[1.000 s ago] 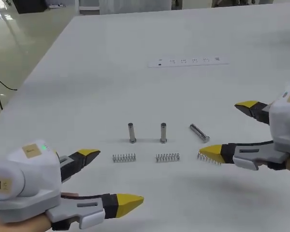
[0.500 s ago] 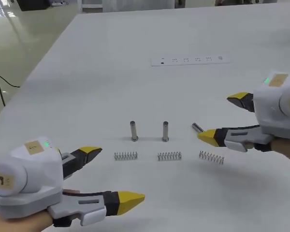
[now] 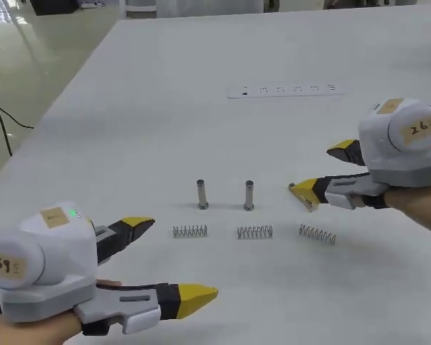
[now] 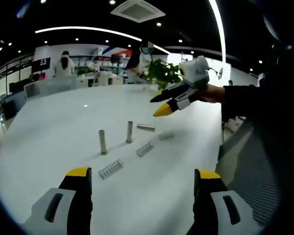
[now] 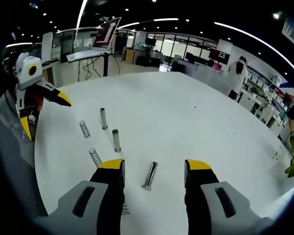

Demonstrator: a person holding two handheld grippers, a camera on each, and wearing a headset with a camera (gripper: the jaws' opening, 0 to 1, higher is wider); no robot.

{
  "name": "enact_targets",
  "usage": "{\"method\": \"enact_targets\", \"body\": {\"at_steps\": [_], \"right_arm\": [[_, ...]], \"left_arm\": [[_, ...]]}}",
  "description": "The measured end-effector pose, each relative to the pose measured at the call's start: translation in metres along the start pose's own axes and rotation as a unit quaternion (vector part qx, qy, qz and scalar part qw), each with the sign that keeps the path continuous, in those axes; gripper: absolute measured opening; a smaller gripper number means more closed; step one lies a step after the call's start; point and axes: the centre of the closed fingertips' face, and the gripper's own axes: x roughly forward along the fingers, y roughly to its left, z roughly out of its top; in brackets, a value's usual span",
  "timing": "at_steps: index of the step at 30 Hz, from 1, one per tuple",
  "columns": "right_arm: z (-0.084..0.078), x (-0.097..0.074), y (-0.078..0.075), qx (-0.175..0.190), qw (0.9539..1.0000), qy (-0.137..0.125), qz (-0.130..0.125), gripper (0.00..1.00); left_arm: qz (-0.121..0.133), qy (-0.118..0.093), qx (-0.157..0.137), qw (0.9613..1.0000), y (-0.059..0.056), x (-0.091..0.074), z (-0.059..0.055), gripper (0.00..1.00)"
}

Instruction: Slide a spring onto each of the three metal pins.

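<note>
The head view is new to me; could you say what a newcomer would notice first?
Two pins stand upright at centre, the left pin and the middle pin, with three springs in a row before them. The third pin lies on its side by the open right gripper; the open left gripper hovers at lower left.

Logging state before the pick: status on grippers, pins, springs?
Left gripper open, empty, short of the springs. Right gripper open, lined up on the lying pin. Upright pins bare, springs loose on the table. Nothing in the way.
</note>
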Motion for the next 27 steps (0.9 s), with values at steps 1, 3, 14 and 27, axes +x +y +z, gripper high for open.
{"method": "enact_targets", "body": {"at_steps": [1,3,14,27], "right_arm": [[-0.002,0.002,-0.001,0.001,1.0,0.006,0.001,0.44],[-0.005,0.004,-0.003,0.002,0.9999,0.015,0.0,0.41],[-0.013,0.022,-0.005,0.012,0.9989,0.043,0.016,0.3],[-0.023,0.043,0.0,0.045,0.9956,0.072,0.039,0.21]], "left_arm": [[0.0,0.0,0.0,1.0,0.0,0.0,0.0,0.82],[0.0,0.0,0.0,1.0,0.0,0.0,0.0,0.82],[-0.001,0.002,-0.001,1.0,0.0,0.0,-0.001,0.82],[0.0,0.003,-0.002,1.0,0.0,0.0,-0.001,0.81]]}}
